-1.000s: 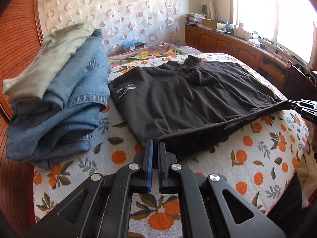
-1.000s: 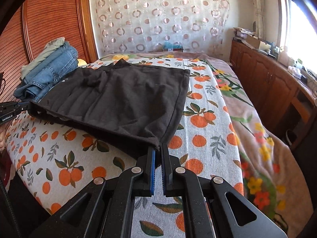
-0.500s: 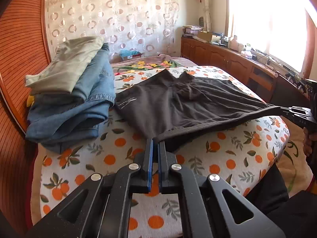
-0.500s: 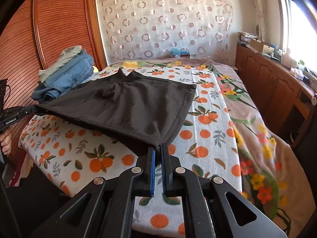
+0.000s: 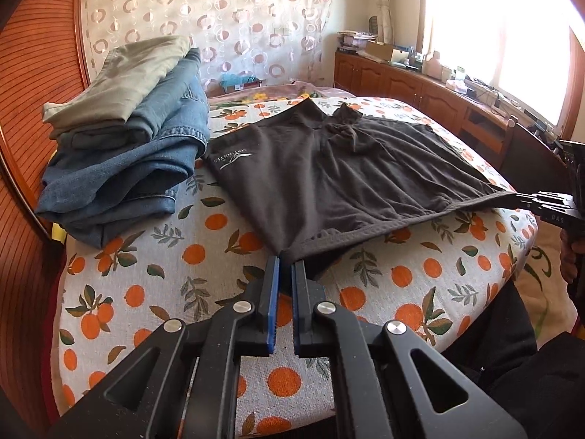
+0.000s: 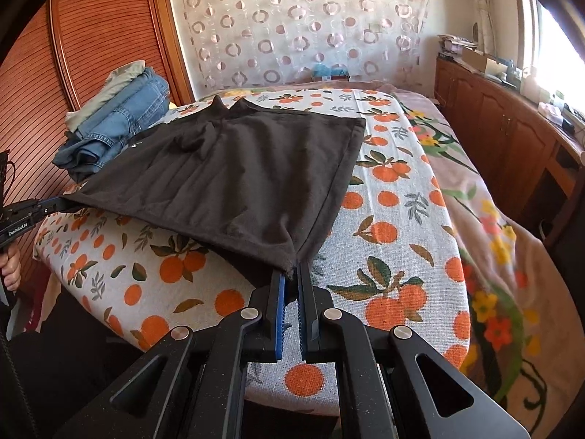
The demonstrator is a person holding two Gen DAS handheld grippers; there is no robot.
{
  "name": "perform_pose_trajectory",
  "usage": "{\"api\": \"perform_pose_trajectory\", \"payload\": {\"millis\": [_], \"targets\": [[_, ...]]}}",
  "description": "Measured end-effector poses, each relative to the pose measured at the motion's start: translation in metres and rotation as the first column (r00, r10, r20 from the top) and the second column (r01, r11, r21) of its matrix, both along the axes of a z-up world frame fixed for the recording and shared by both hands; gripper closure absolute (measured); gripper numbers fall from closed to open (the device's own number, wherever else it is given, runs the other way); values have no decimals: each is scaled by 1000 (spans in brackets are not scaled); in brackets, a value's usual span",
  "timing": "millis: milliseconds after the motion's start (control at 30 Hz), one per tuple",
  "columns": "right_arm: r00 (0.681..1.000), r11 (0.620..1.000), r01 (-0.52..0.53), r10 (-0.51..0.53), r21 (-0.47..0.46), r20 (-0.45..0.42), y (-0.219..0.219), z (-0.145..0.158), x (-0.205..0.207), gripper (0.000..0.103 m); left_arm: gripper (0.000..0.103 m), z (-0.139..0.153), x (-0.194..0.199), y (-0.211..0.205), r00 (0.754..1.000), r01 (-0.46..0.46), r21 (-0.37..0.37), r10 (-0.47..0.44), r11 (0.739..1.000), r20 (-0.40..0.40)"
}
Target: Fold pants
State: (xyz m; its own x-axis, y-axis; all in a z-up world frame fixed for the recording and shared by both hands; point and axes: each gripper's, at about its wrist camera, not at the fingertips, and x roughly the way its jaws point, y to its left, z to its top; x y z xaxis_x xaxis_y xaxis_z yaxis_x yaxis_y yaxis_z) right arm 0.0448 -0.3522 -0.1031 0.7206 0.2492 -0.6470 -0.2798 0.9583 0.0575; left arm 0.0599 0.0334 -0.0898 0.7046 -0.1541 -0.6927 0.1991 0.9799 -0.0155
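Observation:
Dark brown pants [image 5: 329, 175] [image 6: 237, 175] lie spread on the orange-print bed cover [image 5: 182, 274], with a small white logo near their left edge. My left gripper [image 5: 285, 261] is shut on the near left corner of the hem. My right gripper [image 6: 292, 270] is shut on the near right corner. The hem between them hangs stretched just above the cover. In the left wrist view the right gripper [image 5: 526, 199] shows at the far right, pinching cloth. The left gripper [image 6: 55, 203] appears at the left edge of the right wrist view, with a hand [image 6: 11, 267] below it.
A stack of folded blue jeans [image 5: 120, 168] [image 6: 117, 124] topped by a pale green garment [image 5: 120, 73] sits at the bed's left, against a wooden wardrobe [image 6: 91, 55]. A floral blanket [image 6: 486, 226] covers the bed's right side. Wooden cabinets [image 6: 512, 135] run under the window.
Both grippers have drawn back toward the near edge of the bed, dragging the pants with them. More of the bed cover and its front edge shows in both views.

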Motion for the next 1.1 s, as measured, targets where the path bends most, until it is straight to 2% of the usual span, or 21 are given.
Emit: {"api": "perform_pose_trajectory", "payload": {"millis": [233,300,433,500,567,633,733,867,1100], "targets": [[1000,1000,0,0,-11,12,0,7,-10,98,94,11,-8,0,1000,14,-20,-13,1000,18],[1000,1000,0,0,-17,21,0,10,-14,94,93,16,-10,1,1000,11,-28,-11,1000,22],[999,1000,11,-10,-29,32,-5,15,-19,92,85,23,-11,3,999,11,-33,-10,999,34],[999,999,18,-16,-29,40,-7,18,-20,92,74,23,-9,4,999,12,-30,-10,999,36],[999,999,22,-20,-23,50,-9,20,-19,91,58,24,-5,4,999,11,-35,-9,999,42],[998,999,23,-21,-25,59,-9,22,-17,89,56,26,-1,5,999,10,-45,-7,999,47],[997,999,17,-14,-33,78,-5,28,-9,86,56,29,12,1,999,13,-39,-11,999,53],[995,999,-13,16,-31,101,6,35,12,74,48,32,35,-7,997,39,-47,-36,998,64],[990,994,-71,81,-84,115,37,35,68,73,48,30,95,-22,996,65,-58,-61,996,61]]}}
